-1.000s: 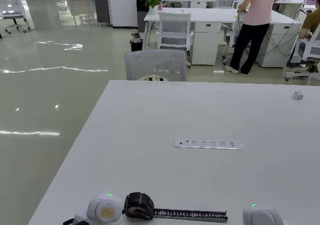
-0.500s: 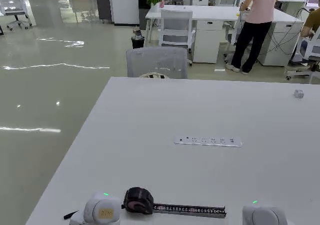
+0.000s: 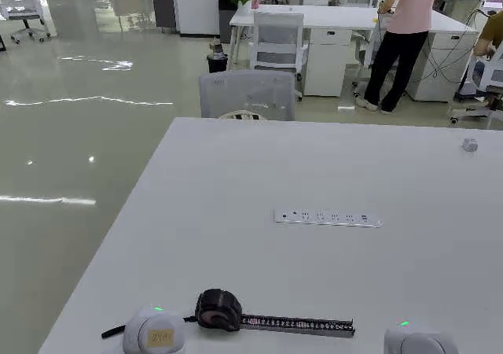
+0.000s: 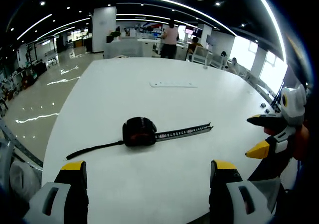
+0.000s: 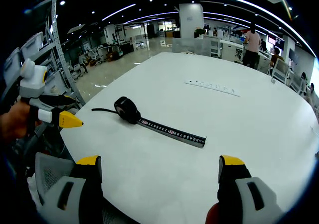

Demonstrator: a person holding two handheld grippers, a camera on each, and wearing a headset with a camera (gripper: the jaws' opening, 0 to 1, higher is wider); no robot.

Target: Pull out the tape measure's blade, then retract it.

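Note:
A black tape measure [image 3: 218, 308] lies near the table's front edge, its dark blade [image 3: 299, 324] pulled out to the right and flat on the white table [image 3: 314, 173]. A black wrist strap [image 4: 92, 149] trails from the case [image 4: 139, 132]; the blade [image 4: 183, 131] runs right of it. My left gripper [image 4: 147, 176] stands open a short way back from the case, nothing between its jaws. My right gripper [image 5: 160, 171] is open too, set back from the blade [image 5: 172, 132] and the case [image 5: 126, 109]. In the head view the left gripper's top [image 3: 154, 334] and the right gripper's top [image 3: 418, 343] rise at the bottom edge.
A white power strip [image 3: 327, 218] lies mid-table. A small grey object [image 3: 469, 144] sits at the far right. A grey chair [image 3: 246, 96] stands at the table's far edge. Beyond it, a person [image 3: 401, 35] stands by other desks [image 3: 314, 23].
The head camera has tilted, so the scene sits a little differently. The left gripper has drawn back from the tape measure's case, and the wrist strap now shows. Blade stays out.

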